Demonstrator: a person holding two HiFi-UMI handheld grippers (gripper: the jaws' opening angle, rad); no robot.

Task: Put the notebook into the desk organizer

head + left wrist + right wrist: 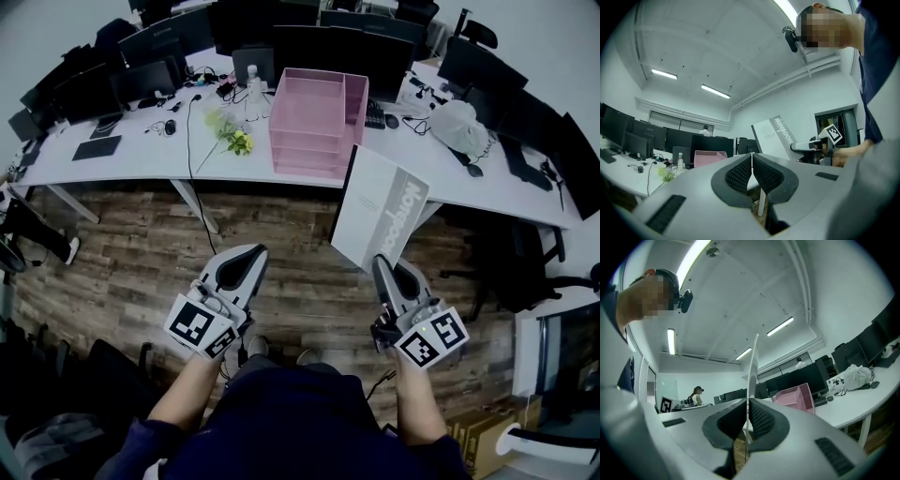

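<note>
Fingers (762, 421) of the right gripper (749, 403) were clamped shut on the lower edge of the notebook (380, 204). It stood upright above them and showed in the right gripper view only as a thin white edge. Its white cover faced the left gripper (249, 253) and bore a grey band with the word "Notebook" printed along it. Smaller print on the cover was too fine to read.

The left fingers (738, 178) were closed pad to pad with nothing between them. That gripper was held beside the right one, well apart from it, over a wood-plank floor (141, 253). Each gripper's cube showed black-and-white square markers.

Ahead of both pairs of fingers, and well apart from them, lay the white worktop (141, 155). The pink organizer (314, 117) stood on it, just left of the notebook's top as the head view showed it. Beyond the organizer ran a row of dark monitors (328, 47). On the left fingers' side of it were a clear bottle (251, 82) and a small bunch of yellow-green flowers (234, 136). On the right fingers' side were a keyboard (375, 114) and a white bag (459, 127).
</note>
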